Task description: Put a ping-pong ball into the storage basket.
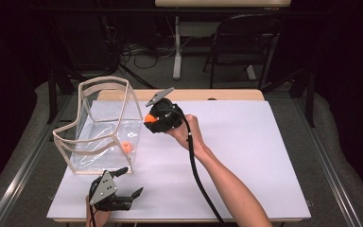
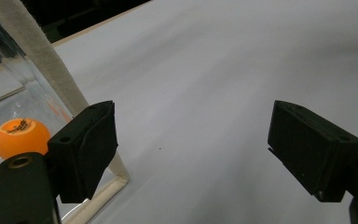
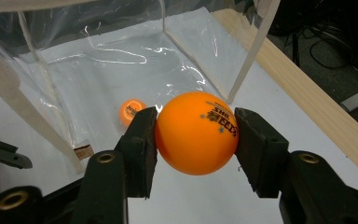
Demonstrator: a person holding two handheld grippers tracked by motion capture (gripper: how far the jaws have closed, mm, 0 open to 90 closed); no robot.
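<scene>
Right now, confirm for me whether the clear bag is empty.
No: an orange ping-pong ball already lies inside the clear bag, behind the second ball clamped in the right gripper.

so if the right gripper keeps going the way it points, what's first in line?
Probably the clear bag's side wall. The right gripper, shut on an orange ping-pong ball, faces it; depth is uncertain.

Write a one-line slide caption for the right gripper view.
Right gripper clamps an orange ball beside the clear bag, where a second orange ball lies.
</scene>
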